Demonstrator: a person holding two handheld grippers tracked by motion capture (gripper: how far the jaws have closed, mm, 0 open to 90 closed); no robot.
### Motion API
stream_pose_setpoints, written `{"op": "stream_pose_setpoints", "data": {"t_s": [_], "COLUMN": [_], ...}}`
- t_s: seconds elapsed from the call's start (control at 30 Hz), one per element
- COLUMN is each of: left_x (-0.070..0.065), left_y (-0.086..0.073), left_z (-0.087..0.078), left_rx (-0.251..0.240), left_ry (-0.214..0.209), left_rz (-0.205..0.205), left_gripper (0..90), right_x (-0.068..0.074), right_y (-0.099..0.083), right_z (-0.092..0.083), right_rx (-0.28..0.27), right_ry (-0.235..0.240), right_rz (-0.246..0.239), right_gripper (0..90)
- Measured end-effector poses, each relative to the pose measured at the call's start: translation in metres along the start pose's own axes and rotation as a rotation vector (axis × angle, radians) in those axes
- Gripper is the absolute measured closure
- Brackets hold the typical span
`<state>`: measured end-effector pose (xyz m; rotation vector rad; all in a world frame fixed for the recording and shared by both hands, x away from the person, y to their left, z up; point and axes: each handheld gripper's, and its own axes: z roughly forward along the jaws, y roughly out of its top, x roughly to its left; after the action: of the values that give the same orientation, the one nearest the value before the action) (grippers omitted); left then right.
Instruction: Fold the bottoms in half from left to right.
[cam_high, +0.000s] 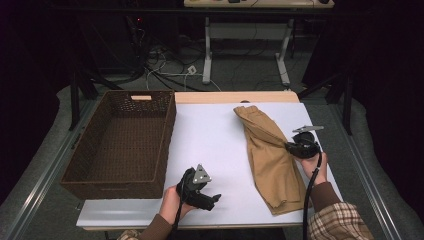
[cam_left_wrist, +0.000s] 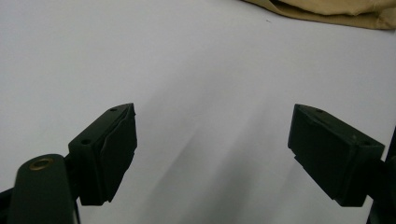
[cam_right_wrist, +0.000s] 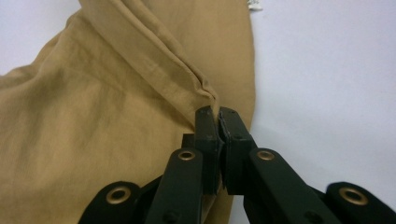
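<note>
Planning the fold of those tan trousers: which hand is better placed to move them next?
The right. Its tongs are shut on a fold of the tan trousers, while the left tongs hang open over bare white table, apart from the cloth.

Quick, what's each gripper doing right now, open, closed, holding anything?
Left gripper: open, nothing between its fingers, over the bare white tabletop.
Right gripper: closed, pinching a fold of the tan trousers.

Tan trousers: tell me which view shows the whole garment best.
The high view: the tan trousers lie full length on the white table. The right gripper view gives a close-up of a fold pinched by the right gripper; the left gripper view catches just an edge.
</note>
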<state>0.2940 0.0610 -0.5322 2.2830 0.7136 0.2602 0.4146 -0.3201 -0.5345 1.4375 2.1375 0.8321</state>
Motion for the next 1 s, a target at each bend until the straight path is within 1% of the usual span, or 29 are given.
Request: {"op": "stream_pose_setpoints", "data": {"t_s": [0.07, 0.1, 0.17, 0.23, 0.27, 0.37, 0.47, 0.53, 0.6, 0.63, 0.7, 0.77, 0.87, 0.97, 1.0], "left_x": [0.0, 0.0, 0.001, 0.0, 0.0, 0.0, 0.0, 0.0, -0.001, -0.001, 0.0, -0.001, -0.001, -0.001, -0.001], "left_y": [0.0, 0.0, 0.0, 0.0, 0.0, 0.0, 0.0, 0.0, 0.0, 0.0, 0.0, 0.0, 0.0, 0.0, 0.001], "left_z": [0.0, 0.0, 0.0, 0.0, 0.0, 0.0, 0.0, 0.001, 0.001, 0.001, 0.001, 0.001, 0.001, 0.001, 0.001], "left_rx": [0.0, 0.0, 0.001, 0.002, 0.002, 0.002, -0.002, -0.003, -0.003, -0.004, -0.003, -0.003, -0.004, -0.003, -0.002], "left_ry": [0.001, 0.0, -0.001, -0.001, -0.001, 0.0, 0.0, 0.0, 0.001, 0.001, 0.001, 0.0, 0.001, 0.0, -0.001], "left_rz": [0.0, 0.0, -0.001, 0.002, 0.003, 0.003, 0.002, 0.0, 0.001, 0.001, 0.0, -0.001, 0.001, 0.001, 0.001], "left_gripper": [15.5, 15.5, 15.5, 15.5, 15.5, 15.5, 15.5, 15.5, 15.5, 15.5, 15.5, 15.5, 15.5, 15.5, 15.5], "right_x": [0.0, 0.0, -0.002, -0.005, -0.005, -0.004, -0.002, -0.001, 0.003, 0.005, 0.01, 0.014, 0.022, 0.032, 0.034], "right_y": [0.0, -0.001, -0.002, -0.004, -0.005, -0.005, -0.003, 0.0, 0.003, 0.005, 0.008, 0.012, 0.017, 0.022, 0.024], "right_z": [0.001, 0.001, 0.002, 0.003, 0.003, 0.003, 0.002, 0.0, -0.002, -0.003, -0.005, -0.005, -0.003, 0.0, 0.001], "right_rx": [0.017, 0.031, 0.055, 0.08, 0.083, 0.081, 0.075, 0.067, 0.049, 0.044, 0.034, 0.023, 0.02, 0.02, 0.017], "right_ry": [-0.003, -0.012, -0.029, -0.031, -0.025, -0.025, -0.018, -0.008, 0.005, 0.006, 0.013, 0.025, 0.044, 0.043, 0.038], "right_rz": [-0.007, -0.005, 0.01, 0.018, 0.021, 0.002, -0.016, -0.02, -0.037, -0.054, -0.078, -0.098, -0.132, -0.186, -0.195], "right_gripper": [87.3, 87.4, 87.5, 87.5, 87.5, 85.9, 76.5, 68.2, 64.1, 59.9, 56.6, 48.9, 43.9, 42.9, 43.0]}}
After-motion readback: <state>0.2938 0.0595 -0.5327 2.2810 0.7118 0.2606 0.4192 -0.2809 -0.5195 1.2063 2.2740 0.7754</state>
